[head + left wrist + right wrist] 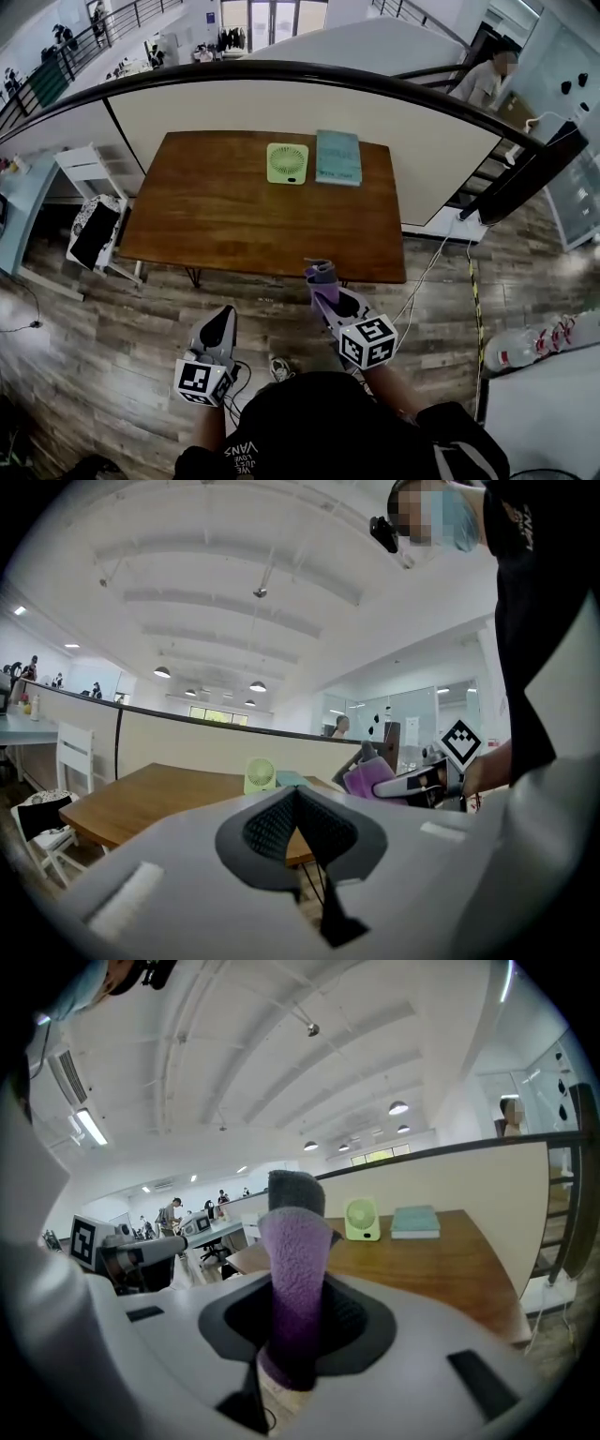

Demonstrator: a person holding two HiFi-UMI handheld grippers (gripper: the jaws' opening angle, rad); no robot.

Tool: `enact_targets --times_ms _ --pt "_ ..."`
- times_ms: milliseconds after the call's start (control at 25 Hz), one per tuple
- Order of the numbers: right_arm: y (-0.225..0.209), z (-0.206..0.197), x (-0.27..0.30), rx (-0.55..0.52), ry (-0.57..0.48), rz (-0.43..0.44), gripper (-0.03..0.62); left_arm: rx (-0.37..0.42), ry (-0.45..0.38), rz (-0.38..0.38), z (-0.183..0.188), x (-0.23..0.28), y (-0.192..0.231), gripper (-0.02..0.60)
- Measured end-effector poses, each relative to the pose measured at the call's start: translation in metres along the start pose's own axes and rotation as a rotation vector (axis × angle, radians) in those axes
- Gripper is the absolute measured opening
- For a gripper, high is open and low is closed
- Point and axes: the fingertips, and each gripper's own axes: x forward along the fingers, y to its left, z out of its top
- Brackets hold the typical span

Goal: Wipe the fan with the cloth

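Observation:
A small light-green fan (pixel 287 162) stands upright at the far middle of the brown table (pixel 216 216); it also shows in the left gripper view as the fan (pixel 260 774) and in the right gripper view as the fan (pixel 360 1219). My right gripper (pixel 322 278) is shut on a folded purple-and-grey cloth (pixel 322 277), held near the table's front edge; up close the cloth (pixel 293 1279) stands up between the jaws. My left gripper (pixel 225 321) is shut with nothing in it, over the floor short of the table.
A teal book (pixel 338 156) lies right of the fan. A white chair (pixel 94 202) with dark fabric stands at the table's left end. A cream partition with a dark rail (pixel 281 75) runs behind the table. Cables (pixel 431 262) trail on the wood floor at right.

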Motion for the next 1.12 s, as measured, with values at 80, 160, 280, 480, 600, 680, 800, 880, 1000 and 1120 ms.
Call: enact_targets --times_ms 80,160,280,480,600,680,800,880,1000,1120 --pt "-0.001 0.002 0.007 0.008 -0.005 -0.014 0.103 -0.009 -0.001 -0.001 0.000 0.004 0.010 0.011" --pt "-0.004 0.004 0.012 0.013 -0.003 -0.024 0.103 -0.027 -0.007 -0.004 0.000 0.008 0.016 0.011" --pt "-0.011 0.005 0.022 0.027 0.002 -0.034 0.103 -0.054 0.011 -0.005 -0.004 0.017 0.024 0.011" --pt "-0.023 0.004 0.040 0.040 0.021 -0.043 0.103 -0.062 0.028 -0.010 -0.010 0.040 0.041 0.011" --pt "-0.034 0.009 0.056 0.039 0.031 -0.041 0.103 -0.068 0.031 -0.006 -0.009 0.060 0.051 0.011" --pt "-0.045 0.013 0.063 0.038 0.040 -0.042 0.103 -0.073 0.037 -0.008 -0.008 0.075 0.055 0.011" --pt "-0.062 0.025 0.074 0.036 0.038 -0.046 0.103 -0.068 0.042 -0.026 -0.003 0.102 0.058 0.011" --pt "-0.074 0.033 0.083 0.034 0.036 -0.048 0.103 -0.064 0.039 -0.035 0.002 0.122 0.062 0.011" --pt "-0.091 0.043 0.098 0.035 0.037 -0.048 0.103 -0.059 0.039 -0.047 0.008 0.151 0.070 0.012" --pt "-0.107 0.053 0.116 0.035 0.033 -0.044 0.103 -0.051 0.042 -0.055 0.012 0.178 0.080 0.011"
